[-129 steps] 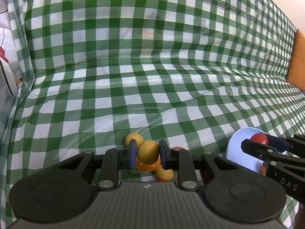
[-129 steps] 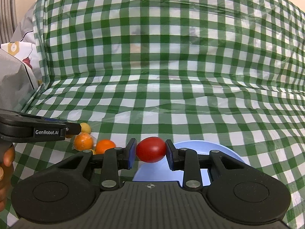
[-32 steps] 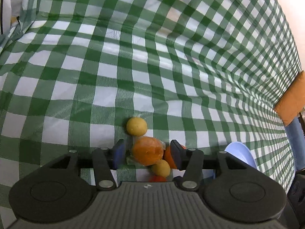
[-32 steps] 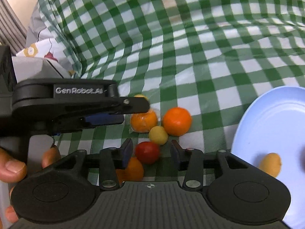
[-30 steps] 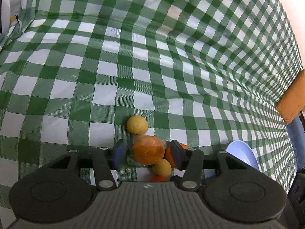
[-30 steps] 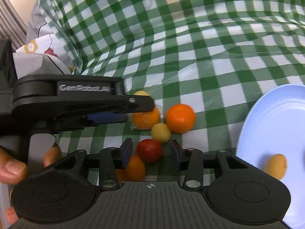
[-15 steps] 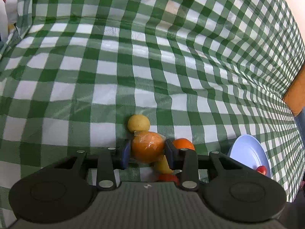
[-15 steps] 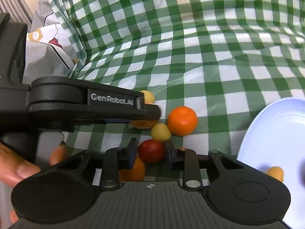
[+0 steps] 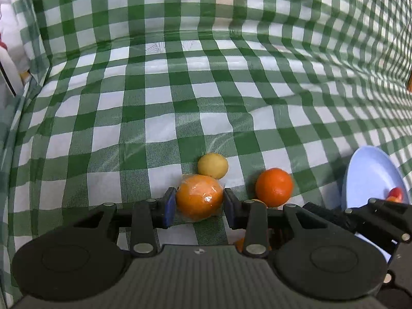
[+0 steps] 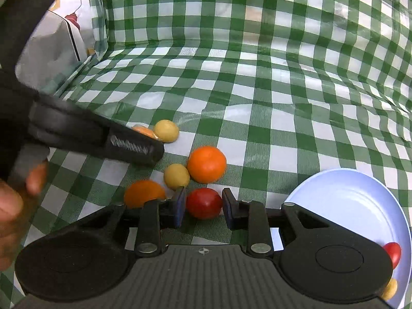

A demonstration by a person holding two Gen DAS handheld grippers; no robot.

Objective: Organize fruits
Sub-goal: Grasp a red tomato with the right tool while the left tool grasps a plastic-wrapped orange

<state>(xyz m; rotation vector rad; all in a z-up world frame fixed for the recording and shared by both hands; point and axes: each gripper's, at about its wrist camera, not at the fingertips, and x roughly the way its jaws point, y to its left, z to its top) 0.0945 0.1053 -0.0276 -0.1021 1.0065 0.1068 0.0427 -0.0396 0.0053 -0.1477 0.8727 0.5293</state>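
The left gripper (image 9: 198, 204) has its jaws pinching a film-wrapped orange (image 9: 199, 197), both blue pads pressed against its sides. Touching the far side of that orange is a small yellow fruit (image 9: 213, 165), and to the plate side of it, apart from the jaws, sits a bare orange (image 9: 274, 187). All of them rest on the green-and-white checked cloth (image 9: 180, 90) that covers the desk.

The right gripper (image 10: 203, 207) has its jaws closed around a red tomato (image 10: 204, 203), the pads meeting it on either side. Just beyond the tomato lies a second small yellow fruit (image 10: 176, 176), touching the bare orange (image 10: 206, 164). Another orange (image 10: 144, 193) lies beside the tomato on the side away from the plate, partly hidden by the gripper.

The light blue plate (image 10: 355, 206) lies close to the tomato. Near its edge it holds another red tomato (image 10: 394, 253) and a yellow fruit (image 10: 389, 291), both partly hidden behind the gripper body. In the right wrist view the person's left hand (image 10: 15, 206) holds the left gripper's handle.
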